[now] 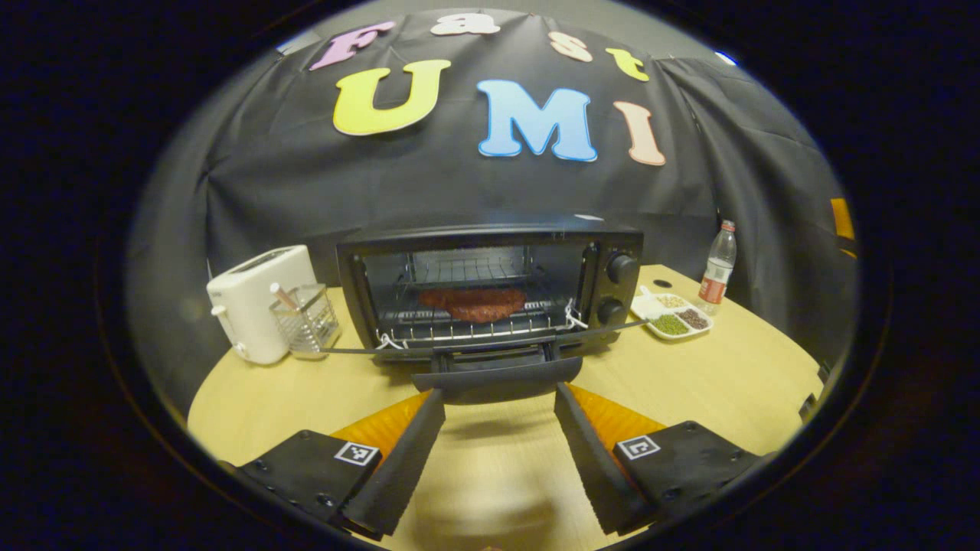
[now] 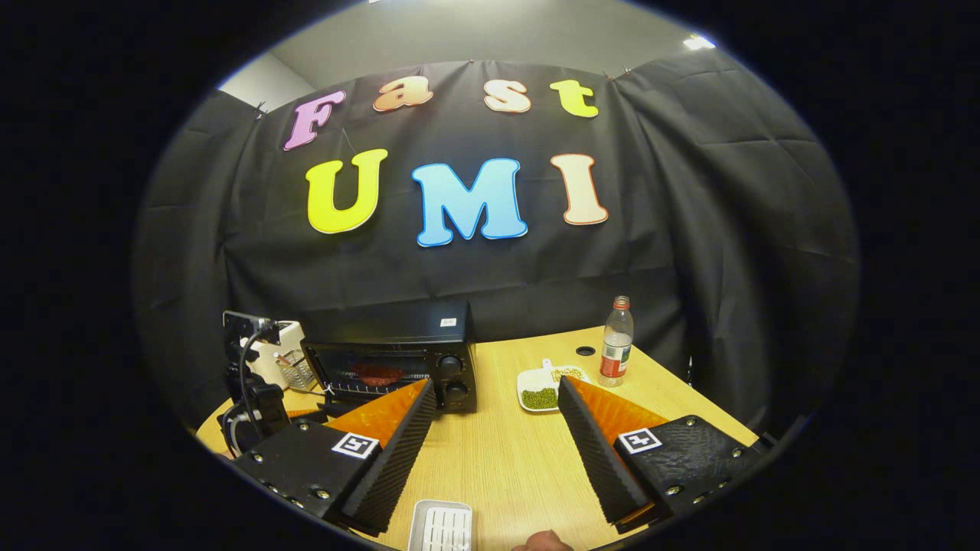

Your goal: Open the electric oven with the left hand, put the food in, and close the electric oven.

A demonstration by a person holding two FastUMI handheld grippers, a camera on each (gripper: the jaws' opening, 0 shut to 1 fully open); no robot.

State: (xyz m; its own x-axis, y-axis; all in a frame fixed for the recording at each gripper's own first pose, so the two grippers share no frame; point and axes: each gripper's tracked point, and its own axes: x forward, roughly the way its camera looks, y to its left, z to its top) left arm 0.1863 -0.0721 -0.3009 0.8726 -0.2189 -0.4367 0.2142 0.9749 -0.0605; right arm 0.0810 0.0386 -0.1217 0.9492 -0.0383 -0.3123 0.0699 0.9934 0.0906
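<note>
The black electric oven (image 1: pixel 490 287) stands open at mid table. Its door is folded down flat, and the door handle (image 1: pixel 498 380) juts toward me. A reddish-brown slab of food (image 1: pixel 475 303) lies on the wire rack inside. My left gripper (image 1: pixel 499 396) is open, with its fingertips on either side of the handle and just short of it. In the right gripper view the oven (image 2: pixel 394 356) is farther off to the left, with the food (image 2: pixel 377 375) visible inside. My right gripper (image 2: pixel 498 392) hangs open above the table with nothing between its fingers.
Left of the oven stand a white toaster (image 1: pixel 256 310) and a clear utensil holder (image 1: pixel 306 321). To its right are a divided dish of beans (image 1: pixel 674 314) and a bottle (image 1: pixel 717 268). A white tray (image 2: pixel 440 528) lies near the front edge.
</note>
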